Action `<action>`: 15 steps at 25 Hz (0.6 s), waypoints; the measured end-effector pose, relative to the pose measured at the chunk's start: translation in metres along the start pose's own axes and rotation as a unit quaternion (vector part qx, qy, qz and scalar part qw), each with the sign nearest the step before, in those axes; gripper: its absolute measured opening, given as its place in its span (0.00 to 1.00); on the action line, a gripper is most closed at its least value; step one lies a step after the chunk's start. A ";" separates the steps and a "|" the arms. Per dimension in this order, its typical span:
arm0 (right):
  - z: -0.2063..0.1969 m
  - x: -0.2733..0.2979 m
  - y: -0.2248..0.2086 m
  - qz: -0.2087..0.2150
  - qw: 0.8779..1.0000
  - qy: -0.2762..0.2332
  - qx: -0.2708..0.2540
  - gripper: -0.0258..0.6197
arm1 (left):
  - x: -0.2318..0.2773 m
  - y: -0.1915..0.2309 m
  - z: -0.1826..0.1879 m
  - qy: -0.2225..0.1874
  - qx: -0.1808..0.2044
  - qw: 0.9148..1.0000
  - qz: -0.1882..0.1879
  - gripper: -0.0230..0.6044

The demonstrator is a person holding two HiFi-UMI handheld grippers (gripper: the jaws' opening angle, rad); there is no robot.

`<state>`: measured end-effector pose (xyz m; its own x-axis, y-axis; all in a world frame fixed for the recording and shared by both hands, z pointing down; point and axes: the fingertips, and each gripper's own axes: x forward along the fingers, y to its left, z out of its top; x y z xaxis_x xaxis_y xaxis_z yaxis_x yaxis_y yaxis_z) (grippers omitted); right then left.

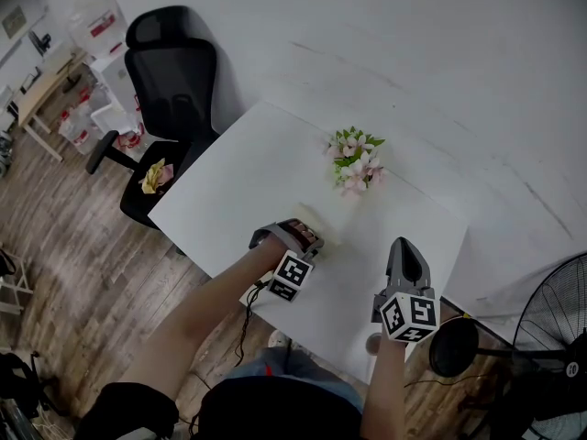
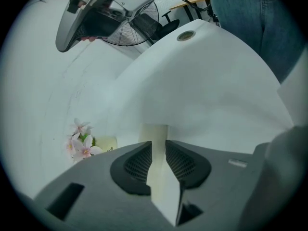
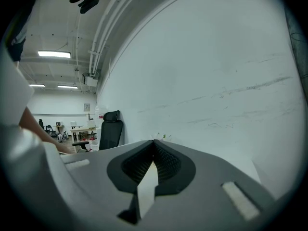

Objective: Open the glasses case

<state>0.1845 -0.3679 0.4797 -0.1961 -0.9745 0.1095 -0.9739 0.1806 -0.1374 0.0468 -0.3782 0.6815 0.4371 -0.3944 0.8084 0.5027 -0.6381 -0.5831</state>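
A pale cream glasses case (image 1: pixel 323 237) lies on the white table (image 1: pixel 248 168), near its front edge. My left gripper (image 1: pixel 298 231) points steeply down onto it. In the left gripper view the case (image 2: pixel 154 131) fills the narrow gap between the jaws, and the left gripper (image 2: pixel 158 146) is shut on it. My right gripper (image 1: pixel 406 251) hovers to the right of the case, apart from it and pointing roughly level at the wall. Its jaw tips meet with nothing between them (image 3: pixel 154 146). The left gripper view shows the right gripper (image 2: pixel 84 23) held high above the table.
A small pot of pink flowers (image 1: pixel 356 159) stands behind the case near the wall. A black office chair (image 1: pixel 170 71) with a yellow object (image 1: pixel 156 174) on its seat sits off the table's left corner. A floor fan (image 1: pixel 550 337) stands at the right.
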 end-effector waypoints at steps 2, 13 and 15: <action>0.000 0.001 0.001 0.001 1.000 0.000 0.000 0.05 | -0.001 -0.001 0.000 -0.001 0.003 1.000 0.003 0.17; 0.000 0.005 0.003 0.006 1.000 0.001 0.002 0.05 | -0.008 0.015 0.002 -0.004 0.004 0.999 0.035 0.07; 0.000 0.005 0.002 0.006 1.000 0.001 0.003 0.05 | -0.010 0.024 0.002 -0.005 0.002 0.999 0.045 0.07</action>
<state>0.1817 -0.3724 0.4804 -0.2079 -0.9720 0.1100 -0.9709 0.1913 -0.1442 0.0564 -0.3881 0.6594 0.4888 -0.4435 0.7513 0.4631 -0.5979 -0.6543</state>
